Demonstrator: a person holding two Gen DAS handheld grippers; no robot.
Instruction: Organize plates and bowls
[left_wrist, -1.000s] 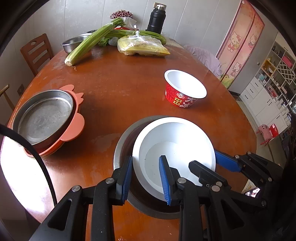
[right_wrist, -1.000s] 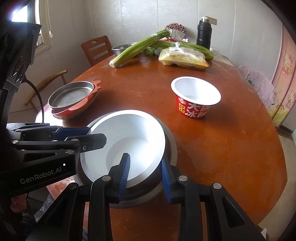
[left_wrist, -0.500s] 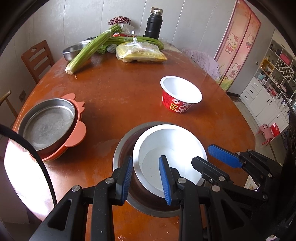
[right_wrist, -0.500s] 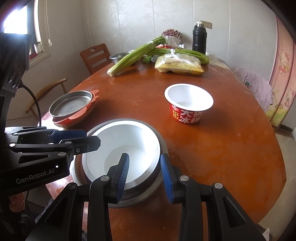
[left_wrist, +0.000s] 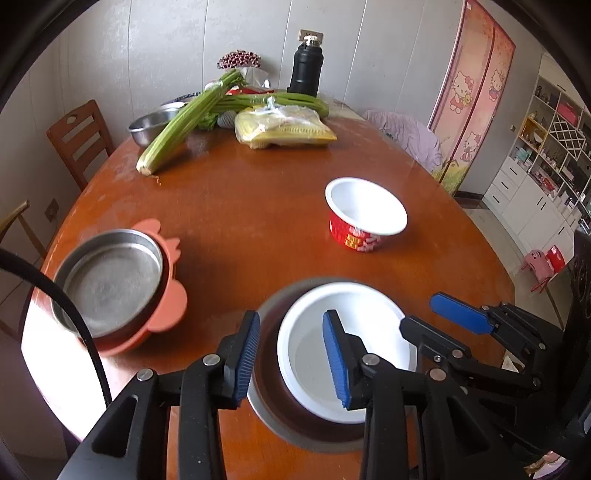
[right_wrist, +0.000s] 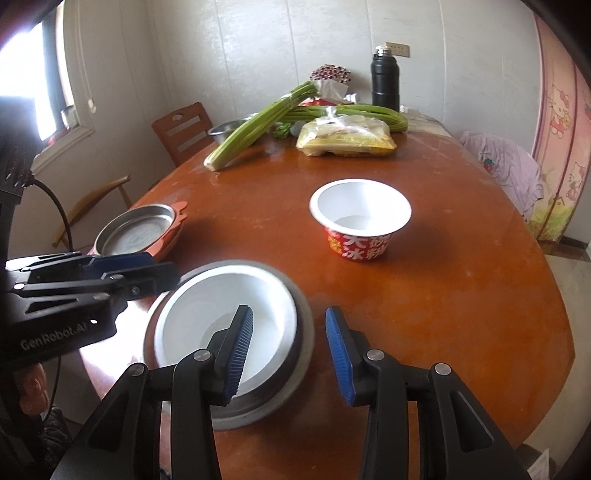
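Observation:
A white bowl (left_wrist: 354, 354) (right_wrist: 221, 314) rests nested inside a steel bowl (left_wrist: 269, 398) (right_wrist: 258, 410) at the near edge of the round brown table (left_wrist: 258, 206). My left gripper (left_wrist: 291, 332) hovers over the white bowl's left rim; its jaws are opening and its pads stand off the rim. My right gripper (right_wrist: 288, 317) straddles the right rims of both bowls, jaws opening too, touching nothing. A red noodle cup (left_wrist: 364, 218) (right_wrist: 360, 221) stands farther back. At the left, a steel plate (left_wrist: 107, 280) (right_wrist: 136, 232) lies on an orange plate (left_wrist: 166, 310).
At the far end lie celery (left_wrist: 184, 122), a yellow bag (left_wrist: 284, 125), a black flask (left_wrist: 306, 70) and a small steel bowl (left_wrist: 151, 125). A wooden chair (left_wrist: 79, 136) stands at the left. Bare tabletop stretches between the nested bowls and the cup.
Both grippers let go of the white bowl's rim, widened their jaws and rose a little. The white bowl now sits lower inside the steel bowl.

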